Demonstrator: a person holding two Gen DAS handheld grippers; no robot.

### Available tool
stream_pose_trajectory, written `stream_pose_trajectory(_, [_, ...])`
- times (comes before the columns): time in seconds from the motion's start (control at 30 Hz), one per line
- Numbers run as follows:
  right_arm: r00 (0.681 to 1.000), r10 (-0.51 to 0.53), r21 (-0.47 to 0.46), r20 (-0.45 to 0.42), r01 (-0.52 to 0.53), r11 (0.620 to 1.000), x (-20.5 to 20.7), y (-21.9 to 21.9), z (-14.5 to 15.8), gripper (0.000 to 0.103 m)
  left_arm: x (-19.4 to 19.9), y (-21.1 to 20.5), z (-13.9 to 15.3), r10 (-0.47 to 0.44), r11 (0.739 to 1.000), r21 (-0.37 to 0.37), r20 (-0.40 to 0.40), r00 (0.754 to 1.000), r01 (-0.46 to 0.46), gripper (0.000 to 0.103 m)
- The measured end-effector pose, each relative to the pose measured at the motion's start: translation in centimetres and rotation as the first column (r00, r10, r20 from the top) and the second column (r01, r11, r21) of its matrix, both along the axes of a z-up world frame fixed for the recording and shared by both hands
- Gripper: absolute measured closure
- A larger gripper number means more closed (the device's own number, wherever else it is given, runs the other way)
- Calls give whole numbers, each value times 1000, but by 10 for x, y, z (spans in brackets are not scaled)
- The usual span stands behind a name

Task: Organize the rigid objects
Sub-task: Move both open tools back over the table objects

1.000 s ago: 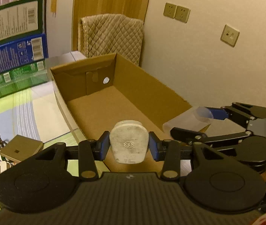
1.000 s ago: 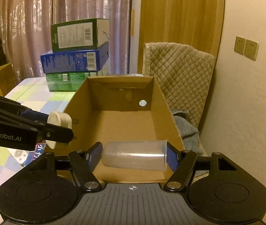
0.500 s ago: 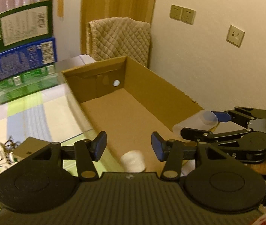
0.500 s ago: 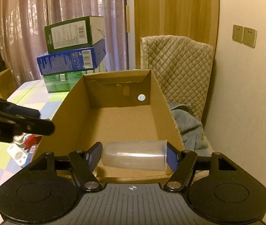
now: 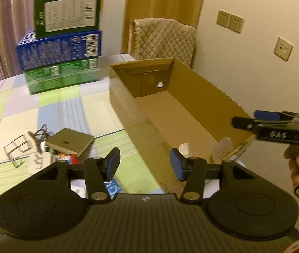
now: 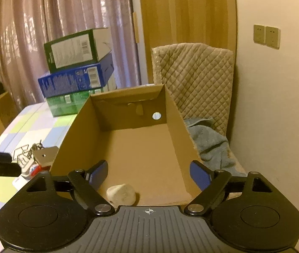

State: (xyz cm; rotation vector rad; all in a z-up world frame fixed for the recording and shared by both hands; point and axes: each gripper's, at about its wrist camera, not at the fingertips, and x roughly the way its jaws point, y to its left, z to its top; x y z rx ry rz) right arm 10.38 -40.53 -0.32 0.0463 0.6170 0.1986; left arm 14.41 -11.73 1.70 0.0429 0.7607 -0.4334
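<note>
An open cardboard box point(image 5: 202, 88) lies on the table, long side running away from me. A white plug point(image 5: 185, 147) and a clear plastic cup point(image 5: 223, 147) lie on its floor at the near end. My left gripper point(image 5: 145, 164) is open and empty, hovering over the box's near left wall. My right gripper point(image 6: 149, 174) hangs over the near end of the box point(image 6: 177, 122); its jaws are opening with nothing between them. The white plug point(image 6: 121, 194) lies just below its left finger. The cup is hidden in the right wrist view.
Green and blue cartons point(image 5: 65, 48) are stacked at the back of the checked tablecloth. A flat tan box point(image 5: 69, 142), wire clips point(image 5: 18, 149) and small items lie left of the cardboard box. A quilted chair point(image 6: 195, 73) and grey towel point(image 6: 208, 139) stand by the wall.
My left gripper let go of the white plug, which dropped into the box, then drew back to the left. My right gripper opened and the clear cup left its jaws.
</note>
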Motion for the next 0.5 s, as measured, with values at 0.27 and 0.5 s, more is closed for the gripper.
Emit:
stream_pose_trajectory(0.27, [999,-11,22,30,11,1000,-35,6,28,21,-21,27,6,51,998,23,19,999,-51,55])
stream_pose_trajectory(0.5, [995,56,49,81,-60,997,-69,44,54,21,-45,66,6,110,993,39,21,994,-111,54])
